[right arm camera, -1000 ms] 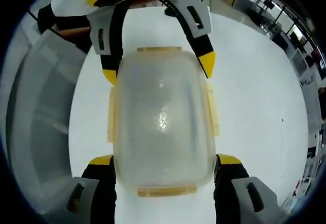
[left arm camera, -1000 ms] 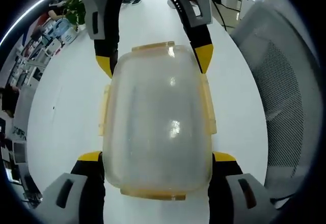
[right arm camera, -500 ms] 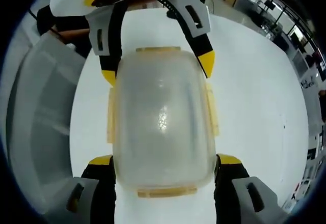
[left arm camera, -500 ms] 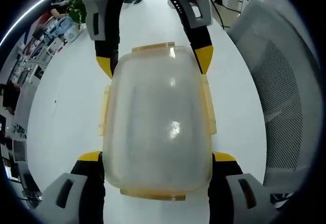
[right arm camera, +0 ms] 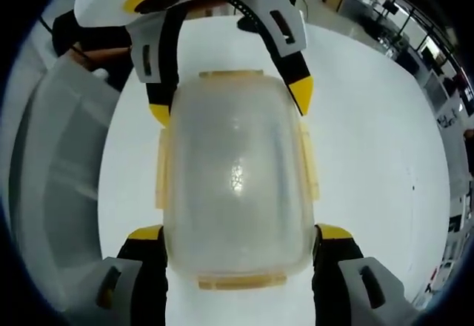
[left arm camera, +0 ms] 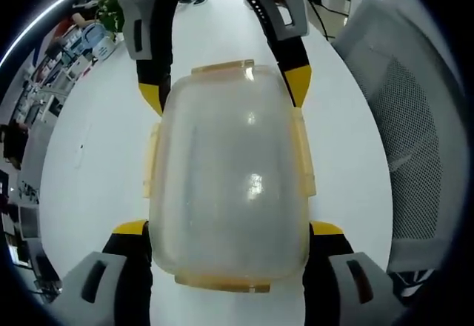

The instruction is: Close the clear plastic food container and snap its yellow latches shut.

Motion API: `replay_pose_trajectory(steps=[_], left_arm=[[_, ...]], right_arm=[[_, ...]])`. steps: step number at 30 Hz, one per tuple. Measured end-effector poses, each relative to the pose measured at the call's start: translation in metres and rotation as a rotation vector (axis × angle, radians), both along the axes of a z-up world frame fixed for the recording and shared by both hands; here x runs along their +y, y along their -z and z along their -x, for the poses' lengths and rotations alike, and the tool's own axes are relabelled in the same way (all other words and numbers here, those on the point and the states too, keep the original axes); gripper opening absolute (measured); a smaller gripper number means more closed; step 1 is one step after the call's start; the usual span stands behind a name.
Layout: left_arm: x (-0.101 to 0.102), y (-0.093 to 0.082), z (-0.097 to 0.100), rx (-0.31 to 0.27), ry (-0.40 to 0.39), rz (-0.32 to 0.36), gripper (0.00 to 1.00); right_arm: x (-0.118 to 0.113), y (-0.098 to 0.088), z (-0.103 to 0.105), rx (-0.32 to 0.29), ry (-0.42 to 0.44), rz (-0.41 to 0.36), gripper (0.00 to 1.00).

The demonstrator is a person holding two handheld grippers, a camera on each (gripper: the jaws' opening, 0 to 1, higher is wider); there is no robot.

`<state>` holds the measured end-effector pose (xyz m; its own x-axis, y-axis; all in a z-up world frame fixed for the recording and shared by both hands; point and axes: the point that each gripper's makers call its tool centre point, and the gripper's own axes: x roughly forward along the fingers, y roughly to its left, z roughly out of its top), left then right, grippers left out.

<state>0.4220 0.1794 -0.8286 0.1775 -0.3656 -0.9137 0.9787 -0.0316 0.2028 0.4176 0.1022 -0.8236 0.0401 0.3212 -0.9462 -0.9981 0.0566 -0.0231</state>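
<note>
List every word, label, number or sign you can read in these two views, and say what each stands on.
No text can be read with certainty.
Green marking on the white body of the left claw: too blurred to read.
Clear container: no print visible.
Shelf goods at the edge of the left gripper view: too small to read.

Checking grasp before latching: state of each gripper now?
Left gripper: jaws shut on the container, one at each side of its near end.
Right gripper: jaws shut on the container's opposite end.
</note>
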Motion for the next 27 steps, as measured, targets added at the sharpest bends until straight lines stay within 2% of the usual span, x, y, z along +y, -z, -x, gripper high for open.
replay_pose_trajectory(steps=[27], left_arm=[[-0.003,0.000,-0.030,-0.001,-0.010,0.004,0.87]], right_arm=[[-0.001,0.000,-0.030,0.004,-0.015,-0.012,0.82]])
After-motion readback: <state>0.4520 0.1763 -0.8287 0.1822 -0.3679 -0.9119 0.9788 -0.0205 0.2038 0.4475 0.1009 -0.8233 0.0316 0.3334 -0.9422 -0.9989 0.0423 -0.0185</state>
